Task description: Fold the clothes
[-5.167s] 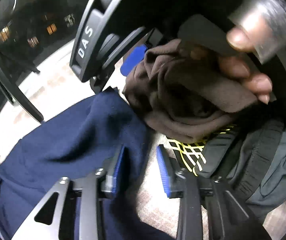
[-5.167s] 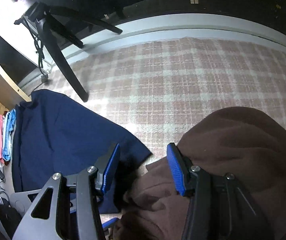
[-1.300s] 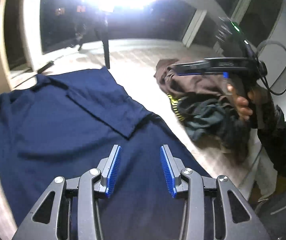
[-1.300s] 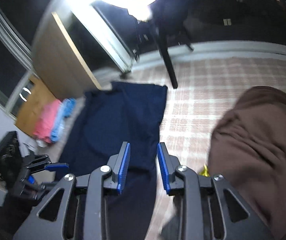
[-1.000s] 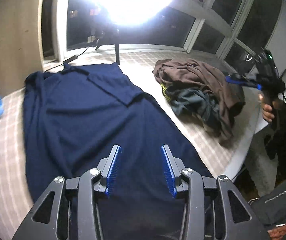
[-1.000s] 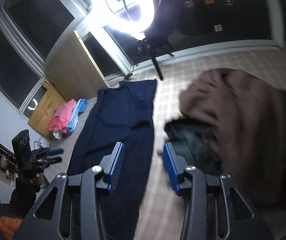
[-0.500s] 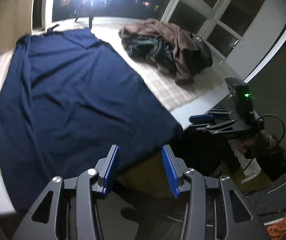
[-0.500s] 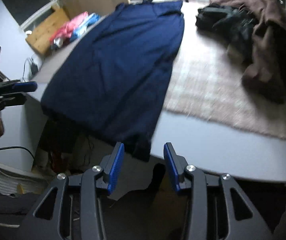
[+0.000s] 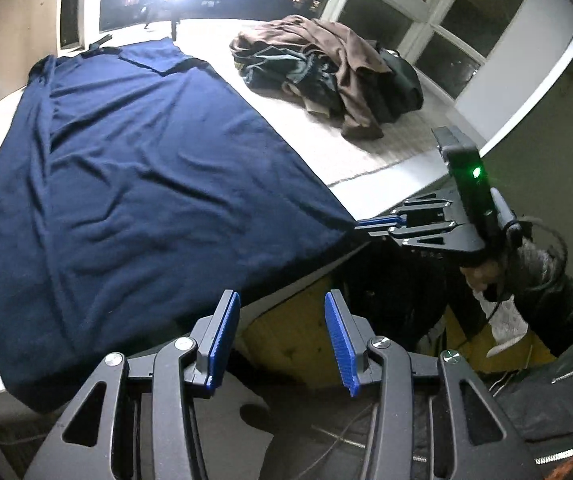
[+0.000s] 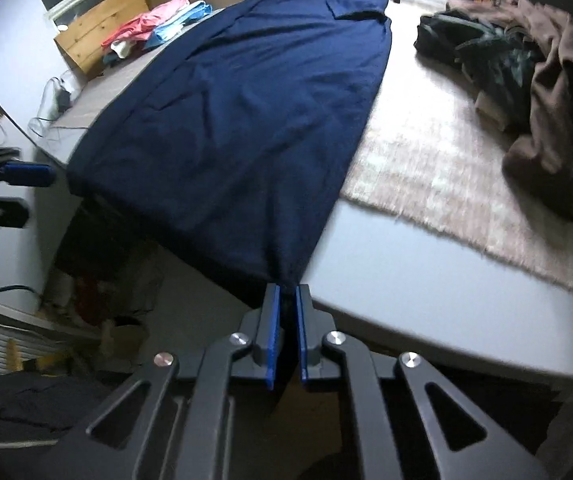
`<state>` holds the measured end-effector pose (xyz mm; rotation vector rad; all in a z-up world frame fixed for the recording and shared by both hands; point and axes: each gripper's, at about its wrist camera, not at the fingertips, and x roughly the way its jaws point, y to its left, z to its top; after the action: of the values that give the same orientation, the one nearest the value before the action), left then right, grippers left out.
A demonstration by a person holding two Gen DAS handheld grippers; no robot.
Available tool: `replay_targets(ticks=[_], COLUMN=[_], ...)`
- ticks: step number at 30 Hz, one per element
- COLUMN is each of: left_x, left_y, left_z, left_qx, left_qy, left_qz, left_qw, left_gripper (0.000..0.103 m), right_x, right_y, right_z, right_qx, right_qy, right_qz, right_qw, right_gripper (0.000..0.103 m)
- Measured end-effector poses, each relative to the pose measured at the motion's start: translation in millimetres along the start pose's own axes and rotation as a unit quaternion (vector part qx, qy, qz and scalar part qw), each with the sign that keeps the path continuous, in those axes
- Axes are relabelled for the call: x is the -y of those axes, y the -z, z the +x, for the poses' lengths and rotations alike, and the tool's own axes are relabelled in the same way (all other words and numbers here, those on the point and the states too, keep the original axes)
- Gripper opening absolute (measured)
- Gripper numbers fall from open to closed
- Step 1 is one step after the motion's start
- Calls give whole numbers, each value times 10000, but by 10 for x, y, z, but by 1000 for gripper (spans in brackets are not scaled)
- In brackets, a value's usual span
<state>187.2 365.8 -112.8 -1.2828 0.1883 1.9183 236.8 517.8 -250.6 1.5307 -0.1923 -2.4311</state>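
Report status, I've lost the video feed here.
Right gripper shut on navy garment hem corner. Left gripper open, off the near edge. Garment flat on table. Clothes pile clear.

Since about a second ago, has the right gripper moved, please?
Yes. The right gripper dropped from over the clothes pile to the table edge, its jaws just closing on the navy garment.

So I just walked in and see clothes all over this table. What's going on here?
A person is folding clothes with a handheld gripper in each hand. A navy garment lies spread flat on the table. The right gripper has just closed on the garment's near corner at the table edge. The left gripper is open with nothing in it, near the hem's other end. A pile of brown and dark clothes waits further back, and a pink and blue stack sits at the far side.
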Motion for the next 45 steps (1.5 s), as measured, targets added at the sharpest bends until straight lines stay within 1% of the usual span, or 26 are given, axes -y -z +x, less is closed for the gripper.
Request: replay_targets(ticks=[3, 5, 6, 7, 8, 9, 10, 12, 14, 15, 18, 21, 22, 23, 25, 26, 27, 29, 31, 32, 33, 34, 36, 39, 42, 45], left_x=[16, 28, 60, 145, 247, 348, 449, 652, 835, 944, 1165, 1217, 1228, 1240, 1231, 1219, 1186, 1074, 914, 858, 786, 717, 592, 379, 172, 33], left_y=[-7, -15, -23, -40, -59, -79, -98, -137, -170, -181, -161, -123, -114, -108, -119, -134, -179, -305, -420, -446, -479, -511, -564, -653, -681, -681], left_z=[93, 178, 244, 323, 402, 482, 562, 722, 900, 1016, 1314, 1564, 1604, 1627, 1627, 1614, 1572, 1490, 1351, 1281, 1167, 1063, 909, 817, 800, 787], left_qx=[-75, -116, -130, -115, -91, -67, -43, 6, 79, 99, 128, -33, -15, 35, 70, 87, 75, -23, -76, -48, 63, 147, 263, 359, 383, 360], left_qy=[81, 116, 121, 90, 47, 4, -39, -126, -366, -540, -1002, -1470, -1563, -1632, -1588, -1534, -1377, -1003, -657, -516, -356, -243, -108, 67, 278, 338], left_qz=[53, 132, 254, 438, 635, 832, 1029, 1421, 1818, 2077, 2806, 3260, 3364, 3456, 3516, 3489, 3375, 2950, 2425, 2227, 1981, 1769, 1414, 878, 391, 170], left_qw=[9999, 9998, 9995, 9989, 9979, 9965, 9947, 9898, 9826, 9766, 9545, 9339, 9286, 9241, 9225, 9245, 9312, 9502, 9679, 9735, 9795, 9838, 9895, 9955, 9981, 9986], left_gripper=[42, 42, 42, 42, 42, 42, 42, 42, 42, 42, 43, 43, 45, 45, 41, 30, 18, 9, 7, 7, 7, 7, 7, 7, 7, 7], right_x=[171, 209, 206, 219, 251, 303, 372, 522, 674, 748, 922, 1020, 1014, 998, 1004, 1009, 1016, 1034, 1078, 1097, 1120, 1155, 1279, 1408, 1491, 1556], right_y=[37, 46, 43, 42, 46, 61, 87, 128, 160, 166, 137, 4, -71, -175, -400, -513, -626, -938, -1256, -1498, -1745, -1949, -2504, -3209, -3749, -4140], right_z=[-132, -129, -121, -126, -140, -186, -260, -401, -549, -636, -857, -970, -984, -987, -1020, -1025, -1019, -970, -911, -840, -763, -683, -349, 233, 760, 1227], right_qx=[72, 2, -47, -110, -183, -163, -62, 71, 200, 289, 537, 666, 695, 716, 745, 751, 751, 764, 795, 846, 906, 944, 895, 668, 469, 231], right_qy=[-408, -439, -323, -261, -329, -419, -529, -587, -626, -689, -785, -714, -661, -614, -526, -487, -452, -364, -366, -428, -424, -343, -167, -63, 2, 342], right_qz=[452, 461, 449, 529, 658, 809, 978, 1277, 1555, 1684, 1907, 1938, 1888, 1813, 1627, 1544, 1469, 1285, 1090, 938, 808, 736, 601, 688, 803, 871], right_qw=[9981, 9980, 9985, 9982, 9971, 9957, 9938, 9901, 9856, 9829, 9770, 9762, 9773, 9789, 9824, 9839, 9853, 9881, 9902, 9911, 9917, 9922, 9940, 9954, 9957, 9953], right_gripper=[8, 8, 12, 21, 27, 37, 38, 38, 38, 38, 38, 40, 40, 41, 43, 44, 46, 47, 47, 48, 47, 48, 48, 48, 48, 48])
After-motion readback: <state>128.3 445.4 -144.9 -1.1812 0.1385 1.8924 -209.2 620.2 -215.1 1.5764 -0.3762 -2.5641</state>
